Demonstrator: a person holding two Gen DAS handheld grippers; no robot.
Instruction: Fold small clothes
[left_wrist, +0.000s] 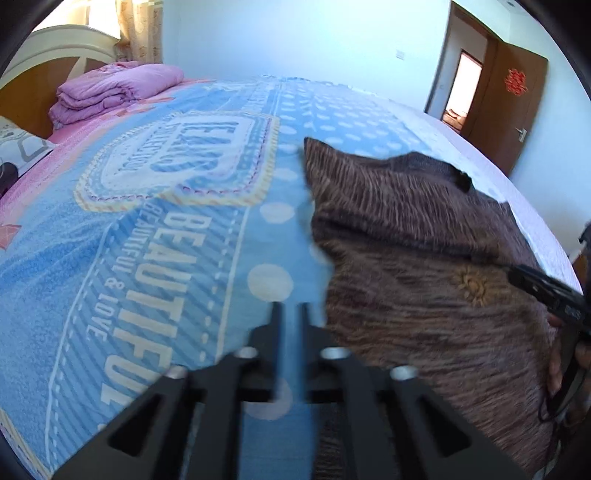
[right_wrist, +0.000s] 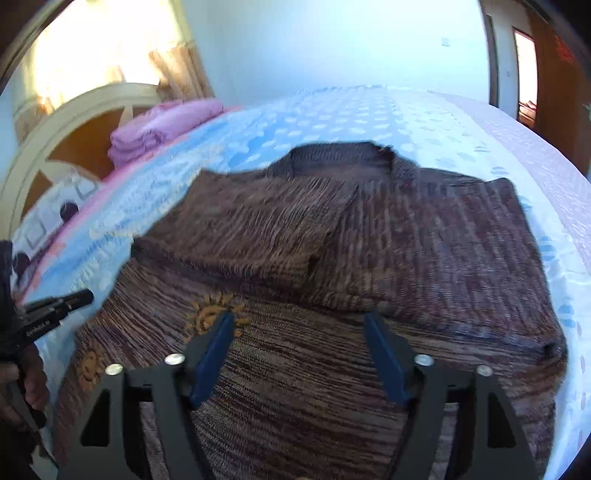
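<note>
Your left gripper (left_wrist: 288, 306) hangs narrowly parted and empty, the one brown knit sweater (right_wrist: 332, 258) just to its right on the bedspread (left_wrist: 147, 258). Your right gripper (right_wrist: 299, 321) stands spread directly above it, empty. Both sleeves appear folded in; the body fold remains. Count: one sweater, two grippers

A small brown sweater (right_wrist: 369, 236) lies flat on the bed. It is knitted, with thin light and dark stripes running across it. Its neck hole is at the far end. One side has been folded over onto the middle, so a thick edge runs across the front. Two little yellow suns are sewn on the near part, one above the other. In the left view the sweater (left_wrist: 424, 251) sits to the right.
</note>
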